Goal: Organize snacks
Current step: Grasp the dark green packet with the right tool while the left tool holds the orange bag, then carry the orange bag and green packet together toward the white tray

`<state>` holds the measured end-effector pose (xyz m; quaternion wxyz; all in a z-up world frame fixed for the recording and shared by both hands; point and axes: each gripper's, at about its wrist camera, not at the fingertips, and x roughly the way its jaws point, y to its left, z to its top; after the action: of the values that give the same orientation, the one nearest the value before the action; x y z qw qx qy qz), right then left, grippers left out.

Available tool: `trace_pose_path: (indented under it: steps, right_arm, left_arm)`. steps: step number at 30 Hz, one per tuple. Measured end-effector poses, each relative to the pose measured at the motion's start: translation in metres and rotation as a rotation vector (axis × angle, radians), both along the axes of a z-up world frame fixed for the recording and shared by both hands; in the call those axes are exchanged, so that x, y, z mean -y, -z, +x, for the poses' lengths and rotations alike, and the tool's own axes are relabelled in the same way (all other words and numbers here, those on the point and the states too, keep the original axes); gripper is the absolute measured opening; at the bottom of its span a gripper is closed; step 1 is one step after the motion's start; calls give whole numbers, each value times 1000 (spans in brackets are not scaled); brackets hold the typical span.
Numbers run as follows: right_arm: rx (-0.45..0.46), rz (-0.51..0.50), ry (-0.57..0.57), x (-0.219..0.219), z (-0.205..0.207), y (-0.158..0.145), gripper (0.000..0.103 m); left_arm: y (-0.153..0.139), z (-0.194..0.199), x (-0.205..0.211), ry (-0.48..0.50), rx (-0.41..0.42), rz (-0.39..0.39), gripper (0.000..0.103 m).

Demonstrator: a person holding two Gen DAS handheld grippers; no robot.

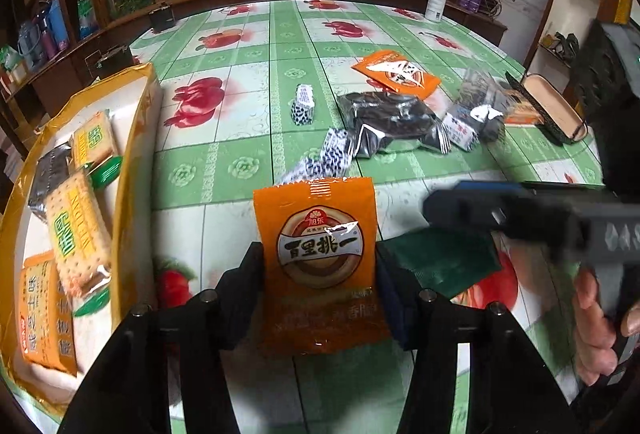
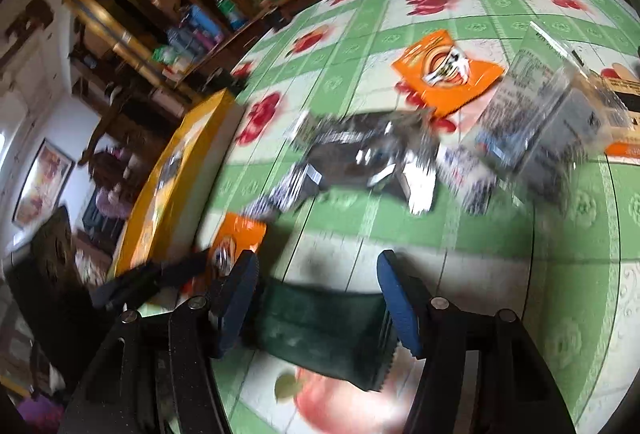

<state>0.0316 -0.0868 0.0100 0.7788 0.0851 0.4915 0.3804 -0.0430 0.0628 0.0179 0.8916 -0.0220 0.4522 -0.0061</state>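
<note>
Orange foil fills our left gripper (image 1: 320,274): the orange packet (image 1: 320,266) stands clamped between its fingers, just right of the yellow box (image 1: 132,162). Our right gripper (image 2: 318,306) straddles a dark green packet (image 2: 320,330), jaws wide. We risk nudging that sachet away, since the right view is blurred, or dropping the slick orange one short of the box.
</note>
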Motion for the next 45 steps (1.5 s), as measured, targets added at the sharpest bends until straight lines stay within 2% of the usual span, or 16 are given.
trace_pose_path:
  steps: [2,6,10,14,15,16,17,20,22,24,27,32,34,38,41,45]
  right_arm:
    - [33,-29,-65,1,-18,-1,69]
    - [153,-159,-241,-8,-62,-5,72]
    - [288,-291,-340,-22,-90,-4,72]
    - [327,-343,-318,-28,-86,1,71]
    - [352,-371,-317,-29,-87,1,66]
    - [371,-388,-317,-29,-87,0,53]
    - [356,-389,-311,-28,-85,-1,48]
    - [340,-413,-221,-19,-66,-3,48]
    - [300,-401,-108,-10,-44,-3,48]
    - [248,-343,13,1,-22,-5,48]
    - [217,-288,89,7,-8,-5,48]
    - [251,-277,91,4,-8,-4,48]
    - [267,-279,84,4,-10,-3,48]
    - [318,-319,78,-2,-19,0,48]
    - [317,-299,68,-4,-20,0,48]
    - [310,-280,72,-2,-20,-1,48]
  left_arm:
    - [1,-3,-1,5,-2,-10,52]
    - [3,-5,-1,13,-3,-30,52]
    - [3,-4,-3,3,-2,-40,52]
    - [4,-5,-4,-2,-6,-37,52]
    - [4,-6,-4,-1,-8,-35,52]
    - [4,-6,-4,1,-9,-31,52]
    - [5,-6,-3,2,-9,-28,52]
    - [5,-4,-2,3,-9,-21,52]
    - [5,-1,0,10,-8,-30,52]
    - [5,3,5,21,-9,-29,52]
    - [5,9,14,36,-11,-8,52]
    - [8,13,19,54,-10,33,53]
    - [8,15,20,54,-7,38,59]
    - [10,18,21,48,8,43,62]
    - [9,19,18,32,26,26,54]
    - [7,16,9,23,30,-29,52]
